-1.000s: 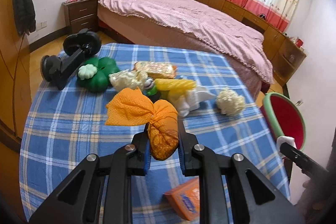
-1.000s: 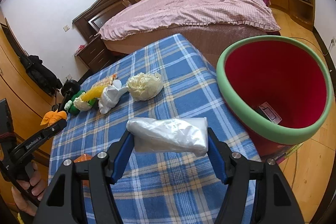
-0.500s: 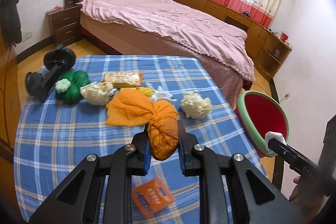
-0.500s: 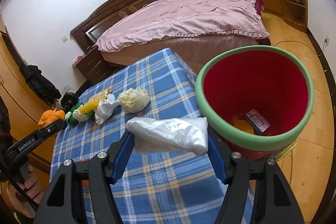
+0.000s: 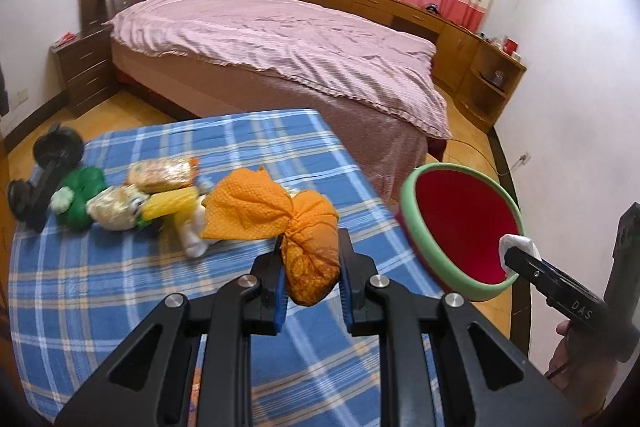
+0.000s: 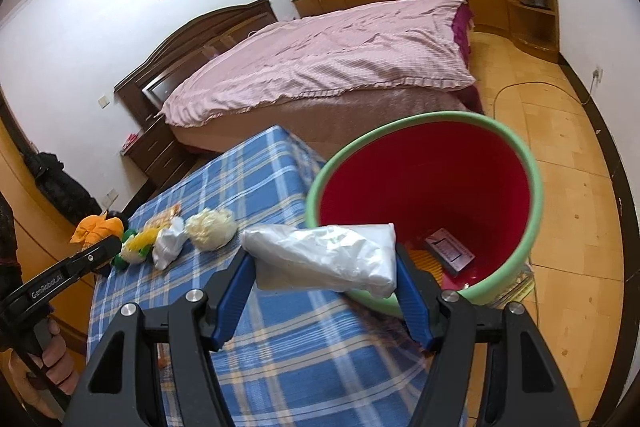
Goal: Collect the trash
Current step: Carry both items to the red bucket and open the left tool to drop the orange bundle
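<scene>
My left gripper [image 5: 312, 279] is shut on a knotted orange bag [image 5: 308, 247], held above the blue plaid table [image 5: 120, 287]. A crumpled white plastic bag [image 6: 324, 259] sits pinched between the blue pads of my right gripper [image 6: 324, 267], which hangs at the near rim of the red bin with the green rim [image 6: 424, 203]. That bin [image 5: 460, 223] stands on the floor by the table's right edge; a small box [image 6: 450, 251] lies inside it. The right gripper [image 5: 516, 247] with its white bag shows at the bin's rim in the left wrist view.
Loose trash lies in a row on the table: green bag [image 5: 80, 195], snack packet [image 5: 164, 173], yellow wrapper [image 5: 172, 203], white wads [image 6: 170, 243] and a cream wad [image 6: 210, 229]. A black dumbbell [image 5: 44, 171] rests at the table's left. A bed [image 5: 280, 51] stands beyond.
Both grippers have moved right toward the bin, each keeping its bag. The bin has grown larger and nearer the middle of both views; the table trash has slid left.
</scene>
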`<state>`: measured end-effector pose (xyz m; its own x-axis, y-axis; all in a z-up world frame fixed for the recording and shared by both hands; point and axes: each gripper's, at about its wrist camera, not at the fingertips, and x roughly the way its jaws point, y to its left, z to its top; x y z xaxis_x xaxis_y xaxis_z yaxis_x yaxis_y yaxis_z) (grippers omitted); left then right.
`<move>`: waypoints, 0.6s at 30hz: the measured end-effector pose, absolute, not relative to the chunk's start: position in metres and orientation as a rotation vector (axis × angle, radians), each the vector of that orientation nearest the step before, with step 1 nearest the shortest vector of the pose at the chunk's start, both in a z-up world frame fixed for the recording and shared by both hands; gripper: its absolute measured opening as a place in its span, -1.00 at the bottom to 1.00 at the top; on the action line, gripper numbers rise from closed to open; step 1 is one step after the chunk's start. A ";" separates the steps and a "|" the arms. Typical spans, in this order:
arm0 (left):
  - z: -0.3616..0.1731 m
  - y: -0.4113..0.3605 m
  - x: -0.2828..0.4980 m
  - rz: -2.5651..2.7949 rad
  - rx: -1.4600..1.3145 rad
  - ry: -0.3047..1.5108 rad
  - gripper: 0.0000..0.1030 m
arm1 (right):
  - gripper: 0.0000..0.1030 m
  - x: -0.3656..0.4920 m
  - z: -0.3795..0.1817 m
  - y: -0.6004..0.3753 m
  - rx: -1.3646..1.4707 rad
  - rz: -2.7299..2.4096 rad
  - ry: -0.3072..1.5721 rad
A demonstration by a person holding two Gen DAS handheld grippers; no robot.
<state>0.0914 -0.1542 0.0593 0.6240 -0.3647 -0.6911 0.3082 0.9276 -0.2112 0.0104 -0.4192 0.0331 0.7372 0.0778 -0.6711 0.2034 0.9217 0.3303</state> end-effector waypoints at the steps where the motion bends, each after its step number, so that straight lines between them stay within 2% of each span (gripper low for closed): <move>1: 0.060 -0.161 0.093 -0.397 -0.069 0.810 -0.60 | 0.34 0.010 0.033 -0.423 0.402 -0.078 0.741; 18: 0.040 -0.273 0.113 -0.623 0.020 0.833 -0.60 | 0.34 0.014 0.018 -0.495 0.443 -0.226 0.737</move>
